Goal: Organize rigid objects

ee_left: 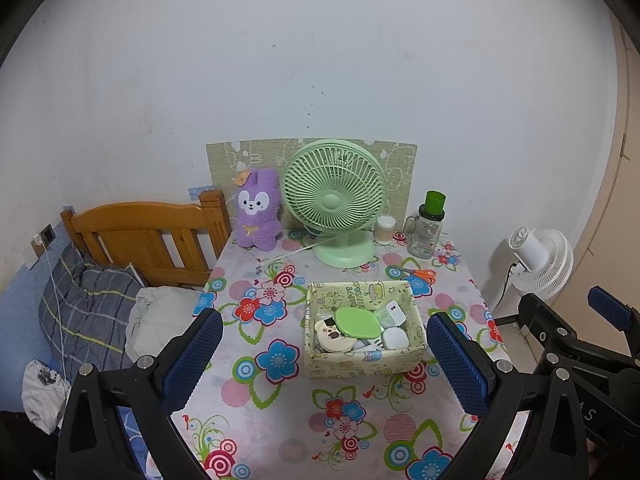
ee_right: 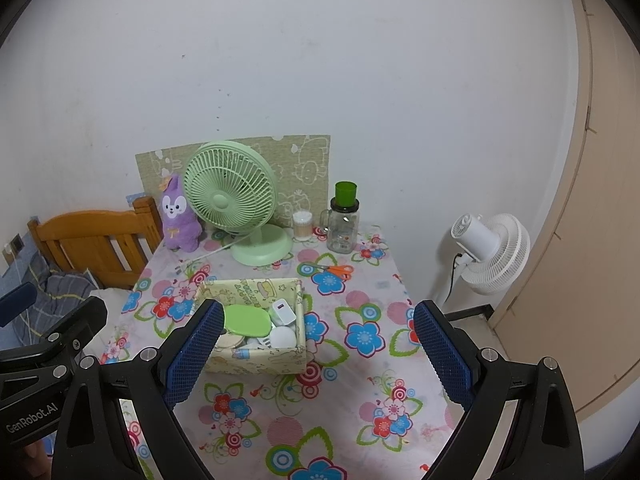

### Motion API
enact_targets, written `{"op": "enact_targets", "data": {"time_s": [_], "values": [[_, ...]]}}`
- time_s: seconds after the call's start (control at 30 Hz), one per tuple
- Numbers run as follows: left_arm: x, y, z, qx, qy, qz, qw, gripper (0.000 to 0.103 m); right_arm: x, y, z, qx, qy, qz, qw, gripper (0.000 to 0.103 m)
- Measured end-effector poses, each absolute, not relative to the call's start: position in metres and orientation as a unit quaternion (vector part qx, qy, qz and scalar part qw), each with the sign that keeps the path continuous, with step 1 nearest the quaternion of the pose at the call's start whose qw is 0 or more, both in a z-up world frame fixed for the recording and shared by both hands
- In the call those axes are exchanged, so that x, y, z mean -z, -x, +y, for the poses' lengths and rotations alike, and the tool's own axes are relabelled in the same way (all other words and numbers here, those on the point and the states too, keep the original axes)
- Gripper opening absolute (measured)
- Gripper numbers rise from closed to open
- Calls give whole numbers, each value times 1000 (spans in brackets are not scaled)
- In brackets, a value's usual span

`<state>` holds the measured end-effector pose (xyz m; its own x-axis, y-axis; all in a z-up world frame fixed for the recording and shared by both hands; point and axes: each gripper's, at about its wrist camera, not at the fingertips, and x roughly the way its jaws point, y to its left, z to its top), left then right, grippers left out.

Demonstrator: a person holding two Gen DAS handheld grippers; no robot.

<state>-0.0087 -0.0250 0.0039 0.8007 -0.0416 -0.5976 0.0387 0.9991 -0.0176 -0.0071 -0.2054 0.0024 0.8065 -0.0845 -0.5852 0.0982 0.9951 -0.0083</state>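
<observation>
A pale yellow patterned box (ee_left: 362,360) (ee_right: 260,358) sits mid-table. It holds a green oval case (ee_left: 357,322) (ee_right: 246,320), a white charger (ee_left: 394,312) (ee_right: 282,312), a round white case (ee_left: 394,338) (ee_right: 283,337) and a cream round compact (ee_left: 332,334). Orange-handled scissors (ee_left: 420,273) (ee_right: 338,270) lie on the cloth behind the box. My left gripper (ee_left: 324,354) is open and empty, hovering in front of the box. My right gripper (ee_right: 318,348) is open and empty, to the box's right; its left finger hides the box's left part.
A green desk fan (ee_left: 335,200) (ee_right: 234,200), a purple plush rabbit (ee_left: 257,210) (ee_right: 179,214), a cotton-swab jar (ee_left: 385,230) (ee_right: 302,224) and a glass jar with green cup (ee_left: 426,228) (ee_right: 344,220) stand at the back. A bed (ee_left: 132,240) lies left, a white floor fan (ee_left: 540,260) (ee_right: 492,254) right.
</observation>
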Motion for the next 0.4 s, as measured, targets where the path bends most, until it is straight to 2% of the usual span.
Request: {"op": "enact_targets", "data": {"time_s": [0.4], "values": [[-3, 5, -26, 25, 0, 318, 948, 103, 0, 5, -207, 49, -10, 310, 949, 97]]}}
